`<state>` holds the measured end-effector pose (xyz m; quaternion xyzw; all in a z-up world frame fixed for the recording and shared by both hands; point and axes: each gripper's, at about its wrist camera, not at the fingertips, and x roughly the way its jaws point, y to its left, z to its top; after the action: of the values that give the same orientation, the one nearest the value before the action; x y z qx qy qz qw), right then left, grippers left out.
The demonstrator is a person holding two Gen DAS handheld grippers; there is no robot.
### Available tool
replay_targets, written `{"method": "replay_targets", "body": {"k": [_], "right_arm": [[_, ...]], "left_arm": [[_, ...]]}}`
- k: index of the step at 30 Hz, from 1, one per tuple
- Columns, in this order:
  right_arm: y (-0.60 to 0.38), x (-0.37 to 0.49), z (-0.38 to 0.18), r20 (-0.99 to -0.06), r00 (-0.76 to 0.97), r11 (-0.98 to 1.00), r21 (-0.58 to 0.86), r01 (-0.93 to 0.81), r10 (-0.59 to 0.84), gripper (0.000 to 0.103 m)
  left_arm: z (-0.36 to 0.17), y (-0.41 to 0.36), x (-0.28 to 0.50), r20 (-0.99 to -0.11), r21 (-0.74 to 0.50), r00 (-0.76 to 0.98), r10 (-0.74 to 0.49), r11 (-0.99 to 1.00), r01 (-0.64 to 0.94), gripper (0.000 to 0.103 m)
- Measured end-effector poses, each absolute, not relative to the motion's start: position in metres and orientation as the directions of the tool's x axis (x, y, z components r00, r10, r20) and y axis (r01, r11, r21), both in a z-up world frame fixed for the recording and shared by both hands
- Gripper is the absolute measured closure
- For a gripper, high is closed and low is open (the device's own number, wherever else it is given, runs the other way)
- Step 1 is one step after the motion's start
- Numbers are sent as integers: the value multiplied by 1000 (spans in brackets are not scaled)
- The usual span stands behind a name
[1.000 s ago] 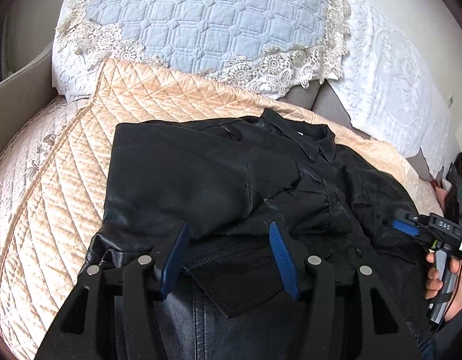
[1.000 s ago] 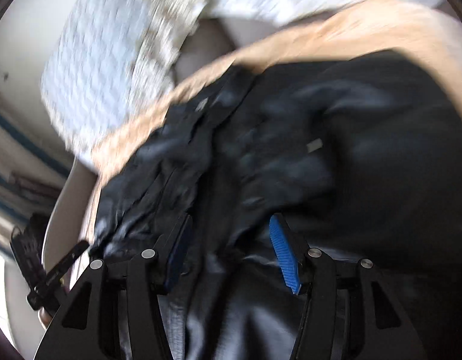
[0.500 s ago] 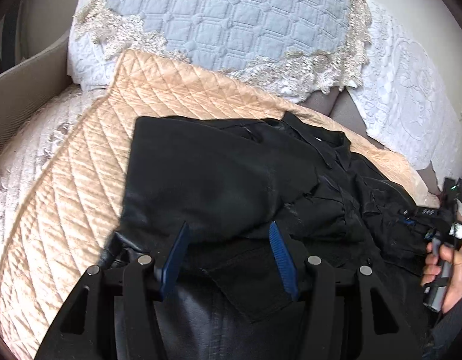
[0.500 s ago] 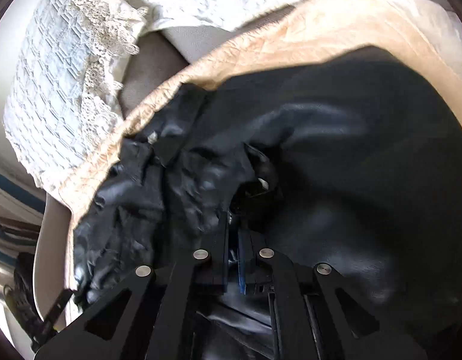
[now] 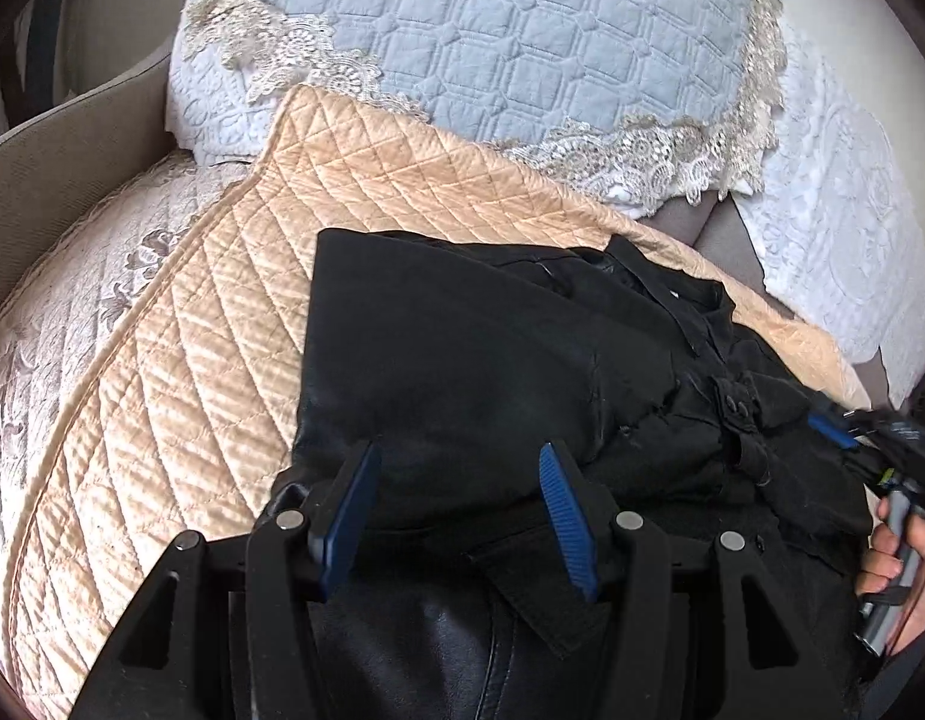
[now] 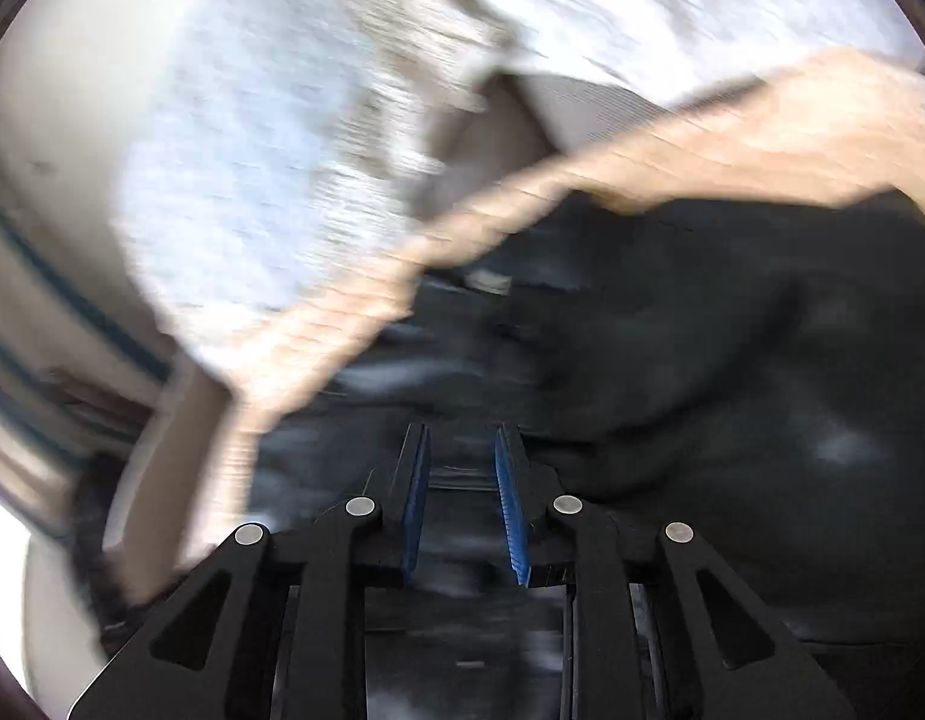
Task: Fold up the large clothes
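Note:
A black leather jacket lies partly folded on a peach quilted cover, its collar toward the back. My left gripper hovers open just above the jacket's near part, with nothing between its blue pads. At the jacket's right edge is my right gripper, held by a hand. The right wrist view is motion-blurred. There the right gripper stands a narrow gap apart over the jacket. Its jaws are opening, and the pads press on nothing that I can make out.
A blue quilted cushion with lace trim and a white lace cover lean behind the jacket. A pale embroidered cover lies to the left, and a grey sofa armrest rises beyond it.
The right gripper went from open to shut on a jacket fold, then parted again while moving fast. The left gripper drifted a little leftward over the jacket and stayed open.

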<state>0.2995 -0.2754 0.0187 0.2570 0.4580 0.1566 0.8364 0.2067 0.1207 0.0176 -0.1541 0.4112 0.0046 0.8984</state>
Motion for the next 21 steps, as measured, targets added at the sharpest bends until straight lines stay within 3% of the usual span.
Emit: {"method": "replay_targets", "body": {"k": [5,9,13,17,21], "right_arm": [[-237,310,-30,-800,355,869,489,-80,483,78],[-246,291,-5,-751,409,847,517,-122,518,77],[-286,257,29,-732,499,878,455,-149,464,77],[-350,231,32,-759,580,936,351,-18,296,77],[-422,203,6,-803,565,920,347,180,192,77]], "left_arm": [[4,108,219,-786,-178,614,-69,977,-119,45],[4,102,218,-784,-128,621,-32,985,-111,45],[15,104,205,-749,-122,662,-22,987,-104,45],[11,108,210,-760,-79,649,28,988,-134,45],[-8,107,221,-801,-66,598,26,989,-131,44]]}}
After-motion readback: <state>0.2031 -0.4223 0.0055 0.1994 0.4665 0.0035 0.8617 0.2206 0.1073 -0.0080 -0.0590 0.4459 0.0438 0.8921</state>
